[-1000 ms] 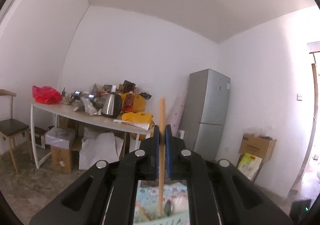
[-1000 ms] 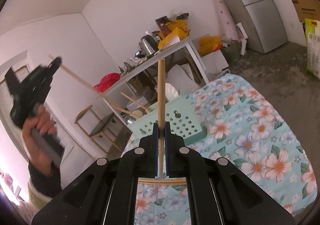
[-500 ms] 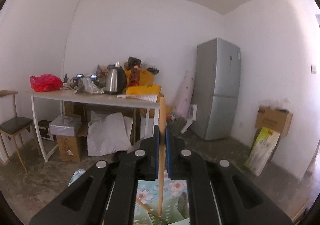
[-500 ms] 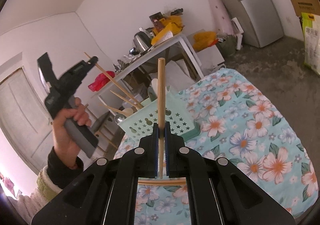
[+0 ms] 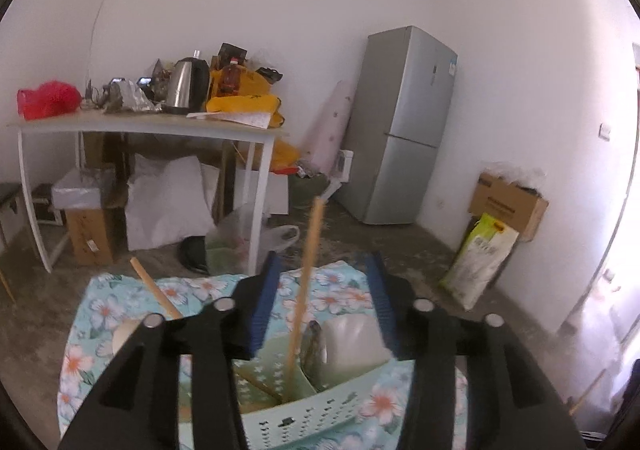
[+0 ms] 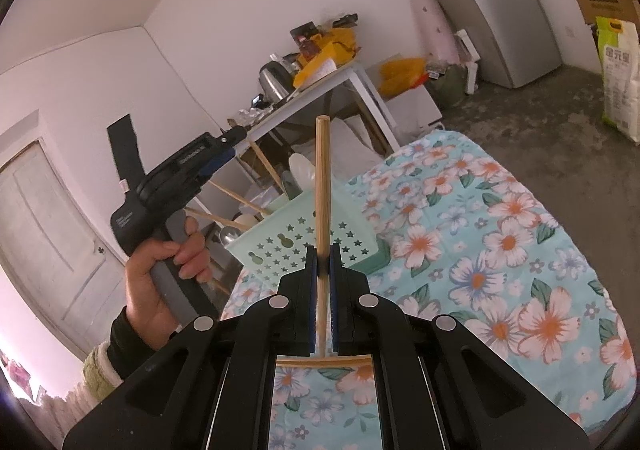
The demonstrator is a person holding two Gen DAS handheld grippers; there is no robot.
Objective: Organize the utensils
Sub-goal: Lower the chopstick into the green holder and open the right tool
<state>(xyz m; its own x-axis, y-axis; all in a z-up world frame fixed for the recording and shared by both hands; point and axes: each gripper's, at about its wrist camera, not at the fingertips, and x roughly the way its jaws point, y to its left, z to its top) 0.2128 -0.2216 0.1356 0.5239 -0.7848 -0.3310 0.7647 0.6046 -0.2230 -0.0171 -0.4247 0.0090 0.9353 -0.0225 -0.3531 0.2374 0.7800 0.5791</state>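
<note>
My left gripper [image 5: 322, 262] is open above a mint-green utensil basket [image 5: 320, 408]. A wooden stick [image 5: 304, 290] stands free between its jaws, its lower end in the basket. A white scoop [image 5: 352, 338] and a metal spoon [image 5: 316, 346] also stand in the basket. My right gripper [image 6: 323, 252] is shut on another wooden stick [image 6: 322, 186], held upright in front of the same basket [image 6: 304, 238]. The left gripper shows in the right wrist view [image 6: 224, 146], held over the basket's left side.
The basket sits on a floral tablecloth [image 6: 500, 242]. Another wooden handle [image 5: 154, 290] leans out of the basket's left part. A cluttered white desk [image 5: 140, 122], a fridge [image 5: 404, 122] and a cardboard box [image 5: 508, 206] stand behind on the concrete floor.
My left gripper has tilted down over the basket and opened, and its stick now stands loose in the basket. My right gripper has kept hold of its stick.
</note>
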